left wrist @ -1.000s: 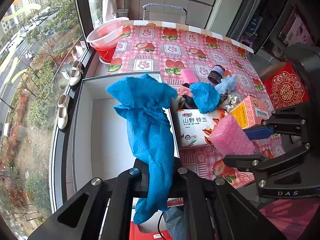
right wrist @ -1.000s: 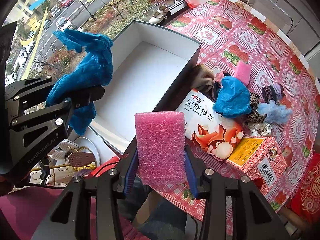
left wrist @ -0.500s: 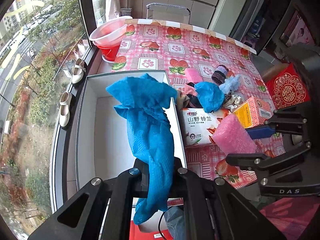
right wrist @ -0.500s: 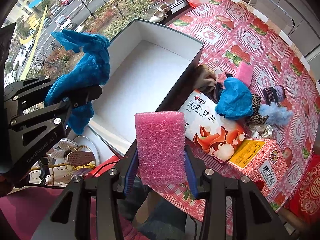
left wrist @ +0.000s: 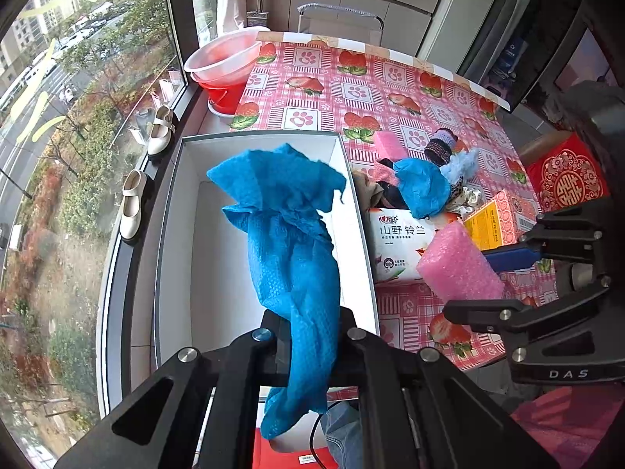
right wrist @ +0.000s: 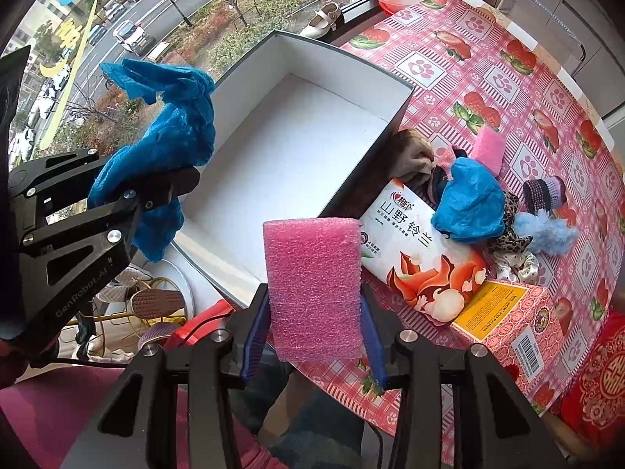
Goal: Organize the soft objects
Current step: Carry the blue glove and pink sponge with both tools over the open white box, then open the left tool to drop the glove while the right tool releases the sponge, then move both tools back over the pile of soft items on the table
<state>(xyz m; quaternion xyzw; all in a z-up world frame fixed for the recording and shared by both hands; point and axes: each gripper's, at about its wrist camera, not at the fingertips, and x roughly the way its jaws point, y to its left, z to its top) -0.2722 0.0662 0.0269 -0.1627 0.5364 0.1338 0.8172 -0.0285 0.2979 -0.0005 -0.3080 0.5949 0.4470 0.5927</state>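
The left gripper (left wrist: 308,332) grasps a blue cloth (left wrist: 289,230) above the open white box (left wrist: 168,234), ready to drop it; the right gripper (right wrist: 312,328) clenches pink foam (right wrist: 312,285) beside the bench (right wrist: 508,90) pile

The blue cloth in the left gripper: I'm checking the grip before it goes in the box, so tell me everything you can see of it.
The blue cloth is bright blue with a fine dimpled, non-woven look. The left gripper is shut on its lower part; a crumpled bunch rises above the fingers and a tail hangs below them. It is held in the air over the near end of the white box, apparently touching nothing but the gripper.
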